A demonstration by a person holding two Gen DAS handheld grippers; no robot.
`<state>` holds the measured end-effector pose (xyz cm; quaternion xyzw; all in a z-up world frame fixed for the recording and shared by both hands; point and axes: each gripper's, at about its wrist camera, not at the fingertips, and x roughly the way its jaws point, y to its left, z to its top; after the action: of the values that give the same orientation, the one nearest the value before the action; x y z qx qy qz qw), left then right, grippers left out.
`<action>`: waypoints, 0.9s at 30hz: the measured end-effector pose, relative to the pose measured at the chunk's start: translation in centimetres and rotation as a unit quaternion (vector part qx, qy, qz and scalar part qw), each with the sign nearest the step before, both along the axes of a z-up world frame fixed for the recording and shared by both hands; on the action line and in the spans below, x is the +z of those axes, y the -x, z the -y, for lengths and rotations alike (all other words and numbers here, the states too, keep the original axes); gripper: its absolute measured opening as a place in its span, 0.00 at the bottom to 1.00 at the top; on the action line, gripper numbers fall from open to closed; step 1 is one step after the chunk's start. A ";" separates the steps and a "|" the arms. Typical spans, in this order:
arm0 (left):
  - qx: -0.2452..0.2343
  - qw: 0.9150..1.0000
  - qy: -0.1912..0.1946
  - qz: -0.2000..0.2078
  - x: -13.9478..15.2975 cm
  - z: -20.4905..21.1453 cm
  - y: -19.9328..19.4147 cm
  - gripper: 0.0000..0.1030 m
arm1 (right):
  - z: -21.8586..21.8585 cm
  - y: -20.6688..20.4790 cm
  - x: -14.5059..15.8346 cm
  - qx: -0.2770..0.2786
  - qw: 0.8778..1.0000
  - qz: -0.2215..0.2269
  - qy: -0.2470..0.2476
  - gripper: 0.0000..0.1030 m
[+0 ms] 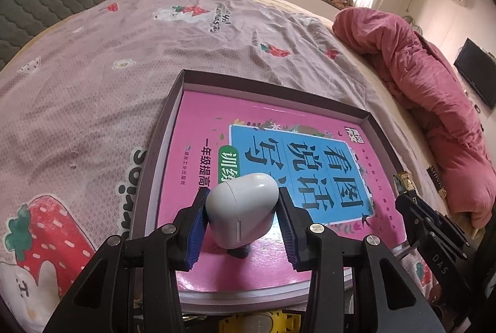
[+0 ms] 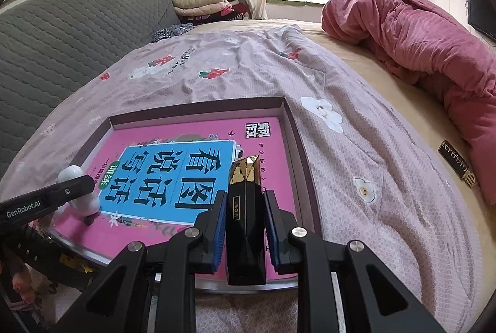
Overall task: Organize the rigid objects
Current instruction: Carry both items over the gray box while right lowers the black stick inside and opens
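White and glossy, an earbud charging case (image 1: 241, 209) sits between the blue-padded fingers of the left gripper (image 1: 243, 218) in the left wrist view. The left pad touches it; the right pad lies against or just beside its shoulder, so the claw is narrow and appears to be holding the case. The case is low over, perhaps resting on, a pink children's workbook (image 1: 248, 147) that lies flat inside a shallow dark-rimmed cardboard box (image 1: 183, 74). The box rests on a mauve strawberry-print bedsheet (image 1: 93, 85). The gripper points forward and slightly down, level over the near end of the book. At the right edge the other gripper shows, with a gold-tipped object in it.

In the right wrist view, the right gripper (image 2: 245, 227) is clamped narrow on a black faceted bottle with a gold cap (image 2: 245, 209), held upright over the near right part of the workbook (image 2: 192, 153). The box rim (image 2: 288, 116) runs just to its right. The left gripper and the white case (image 2: 74, 175) appear at far left, over the book's near left corner.

The step in hand looks like placing both items into the box. Next, each needs lowering until it sits steady on the book cover, then a gentle opening; the tall bottle could tip
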<state>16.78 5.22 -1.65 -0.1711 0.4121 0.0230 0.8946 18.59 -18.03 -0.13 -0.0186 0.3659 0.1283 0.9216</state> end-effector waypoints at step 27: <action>-0.019 1.000 -0.014 -0.011 -0.8 0.2 -0.3 0.33 | -0.2 -0.3 -1.4 -0.001 1.000 -0.025 0.018 0.23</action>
<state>17.03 4.98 -2.49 -0.1510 0.4243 0.0139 0.8927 18.91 -17.86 -1.49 -0.0318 0.3909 0.1212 0.9119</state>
